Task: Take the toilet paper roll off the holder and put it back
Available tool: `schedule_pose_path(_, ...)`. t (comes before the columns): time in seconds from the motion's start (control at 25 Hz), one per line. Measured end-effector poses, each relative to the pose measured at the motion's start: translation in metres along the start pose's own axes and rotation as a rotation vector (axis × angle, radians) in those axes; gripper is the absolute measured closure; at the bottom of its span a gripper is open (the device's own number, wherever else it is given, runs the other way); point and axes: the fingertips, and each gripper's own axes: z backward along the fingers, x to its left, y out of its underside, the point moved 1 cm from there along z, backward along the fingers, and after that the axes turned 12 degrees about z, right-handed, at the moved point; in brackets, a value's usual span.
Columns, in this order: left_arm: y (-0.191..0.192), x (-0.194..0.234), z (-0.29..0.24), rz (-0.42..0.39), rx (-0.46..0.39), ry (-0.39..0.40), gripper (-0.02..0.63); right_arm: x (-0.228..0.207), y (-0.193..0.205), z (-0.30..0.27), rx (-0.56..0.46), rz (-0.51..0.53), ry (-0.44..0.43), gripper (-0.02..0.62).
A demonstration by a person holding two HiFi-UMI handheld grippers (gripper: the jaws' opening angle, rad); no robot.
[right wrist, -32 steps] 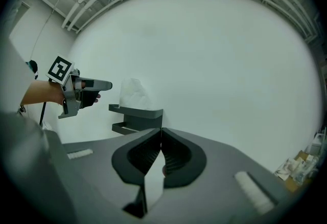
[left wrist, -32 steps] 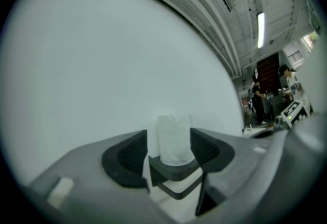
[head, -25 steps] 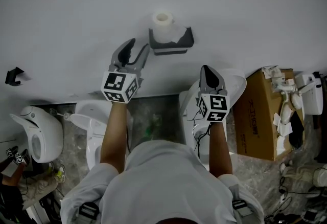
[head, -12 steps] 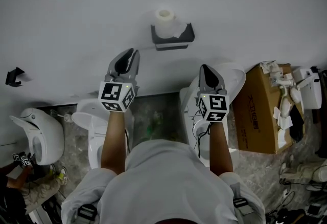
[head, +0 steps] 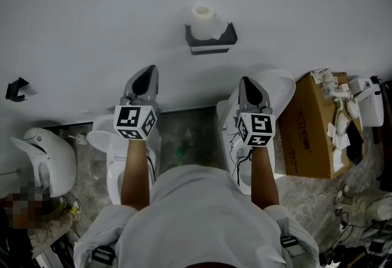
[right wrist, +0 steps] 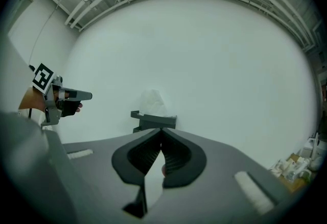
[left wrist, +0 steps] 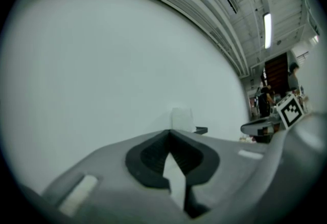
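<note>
My left gripper (head: 149, 71) had just closed on nothing; my right gripper (head: 247, 81) was shut and empty too. The toilet paper roll (head: 203, 16) stood at the holder's (head: 214, 42) left end, apparently reseated, so it was best to keep clear of it.

— What colour is the holder (head: 211, 40)?
— Dark grey, on a pale grey wall (head: 92, 16). The toilet paper roll (head: 203, 14) on it is white.
— And below it?
— The left gripper (head: 150, 69) and right gripper (head: 245, 80) are grey, with cubes in black-and-white squares. Lower right of the holder is a brown cardboard box (head: 306, 132).
</note>
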Motion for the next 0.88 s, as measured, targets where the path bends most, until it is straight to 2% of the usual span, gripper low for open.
schedule_pose_path(0.88, -0.001, 0.004, 0.008, 0.005, -0.009, 0.030, 0.609, 0.002, -0.007, 0.012, -0.004, 0.004, 0.053, 0.592)
